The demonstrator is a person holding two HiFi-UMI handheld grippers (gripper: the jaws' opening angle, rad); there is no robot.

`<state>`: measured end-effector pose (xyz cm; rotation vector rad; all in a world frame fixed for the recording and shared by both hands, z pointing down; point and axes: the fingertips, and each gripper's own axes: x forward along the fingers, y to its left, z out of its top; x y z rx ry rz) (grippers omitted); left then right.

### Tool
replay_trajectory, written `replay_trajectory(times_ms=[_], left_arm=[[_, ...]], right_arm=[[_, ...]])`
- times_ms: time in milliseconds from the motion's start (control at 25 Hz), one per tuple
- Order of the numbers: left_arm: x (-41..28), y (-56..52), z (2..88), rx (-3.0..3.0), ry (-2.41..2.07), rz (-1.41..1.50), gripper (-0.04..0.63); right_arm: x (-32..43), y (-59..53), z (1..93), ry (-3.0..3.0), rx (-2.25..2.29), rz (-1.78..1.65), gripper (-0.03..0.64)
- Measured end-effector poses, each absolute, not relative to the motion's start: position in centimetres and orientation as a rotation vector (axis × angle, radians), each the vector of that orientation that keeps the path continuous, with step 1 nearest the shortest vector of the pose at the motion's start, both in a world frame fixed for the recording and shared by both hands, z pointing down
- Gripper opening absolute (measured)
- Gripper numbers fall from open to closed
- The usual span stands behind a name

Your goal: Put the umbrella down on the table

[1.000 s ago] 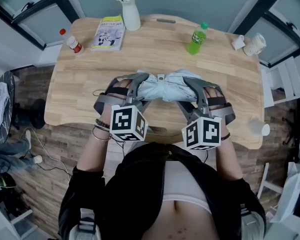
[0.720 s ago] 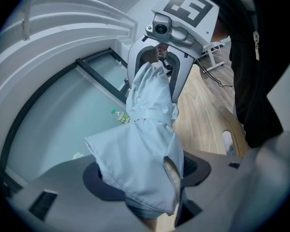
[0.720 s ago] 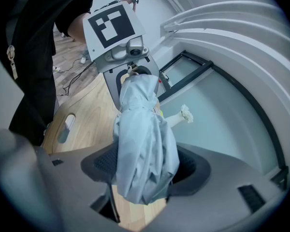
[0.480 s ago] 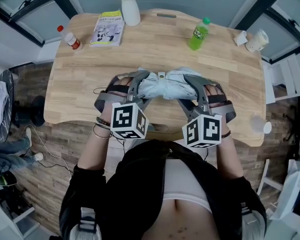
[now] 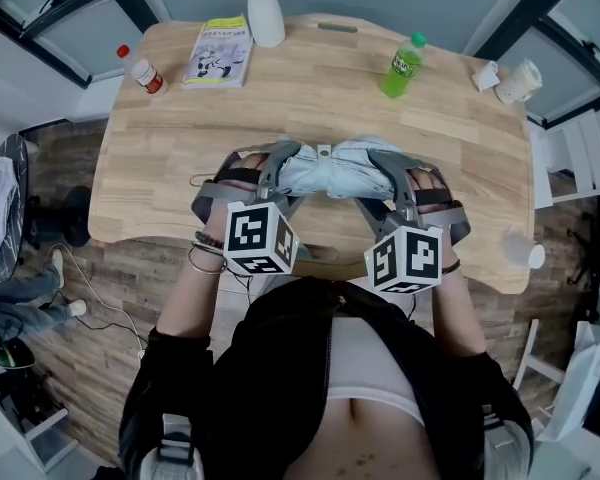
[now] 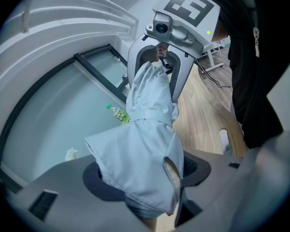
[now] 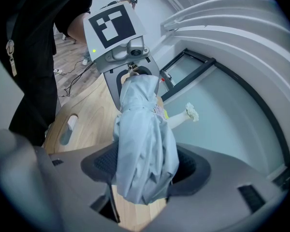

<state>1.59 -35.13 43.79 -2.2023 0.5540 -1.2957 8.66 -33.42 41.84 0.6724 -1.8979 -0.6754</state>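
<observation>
Wooden table fills the upper half of head view. Person in black jacket stands at its near edge, one tool in each hand.

Folded light-blue umbrella lies crosswise betw. the two tools, over the near-middle of the table. Can't tell if it touches the top.

Left gripper is clamped on the umbrella's left end. In left gripper view its jaws stand wide w/ fabric bunched betw. the pads. Right gripper is clamped on the right end. In right gripper view the cloth fills the gap betw. its jaws. Each gripper view shows the other tool across the umbrella.

Far side of table, L to R:
- small red-cap bottle at the left edge
- book lying flat
- white vase w/ white flowers, just beside the book
- green bottle, upright
- paper cup near the right corner

All well apart from the umbrella.
</observation>
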Motion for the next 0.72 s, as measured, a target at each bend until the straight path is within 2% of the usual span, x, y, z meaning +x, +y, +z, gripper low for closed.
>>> replay_trajectory(times_ms=[720], left_arm=[[1.6, -34.9, 45.7, -2.234, 0.529, -1.341, 0.286]], right_arm=[[8.7, -33.2, 43.8, -1.910, 0.636, -0.646, 0.313]])
